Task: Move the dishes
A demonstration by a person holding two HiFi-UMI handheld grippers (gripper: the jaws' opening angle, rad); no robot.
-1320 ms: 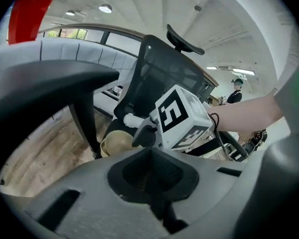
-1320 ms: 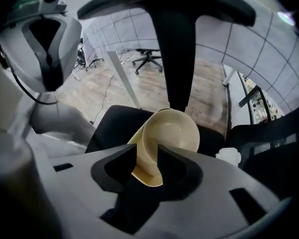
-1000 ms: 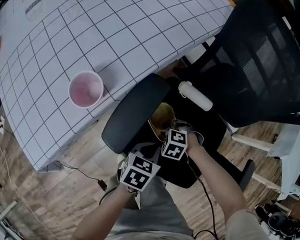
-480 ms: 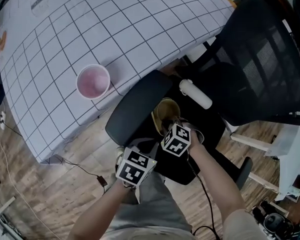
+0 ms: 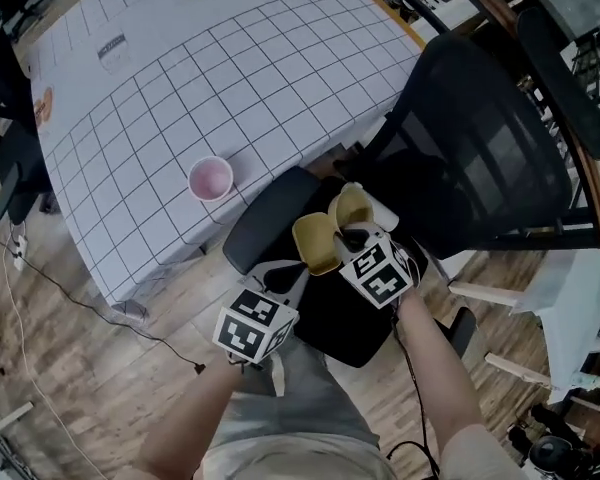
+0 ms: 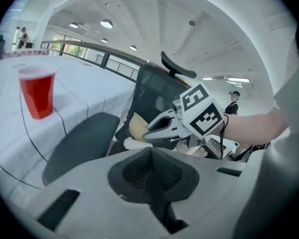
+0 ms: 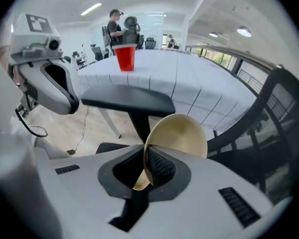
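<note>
A tan bowl stands on edge in my right gripper, which is shut on its rim. From above, that tan bowl hangs over the black chair seat just ahead of the right gripper. A second tan curved shape shows right behind it; I cannot tell whether it is another dish. My left gripper is shut with nothing in it and sits low to the left, pointing at the right gripper and the bowl.
A red cup stands near the edge of the table with the gridded white cloth; the cup is also ahead of the right gripper. A black mesh office chair is at the right, a dark padded seat is beside the table, and the floor is wood.
The right gripper has lifted the tan bowl off the chair seat and tilted it on edge. The head view has risen and pulled back. The left gripper stays low beside it.
</note>
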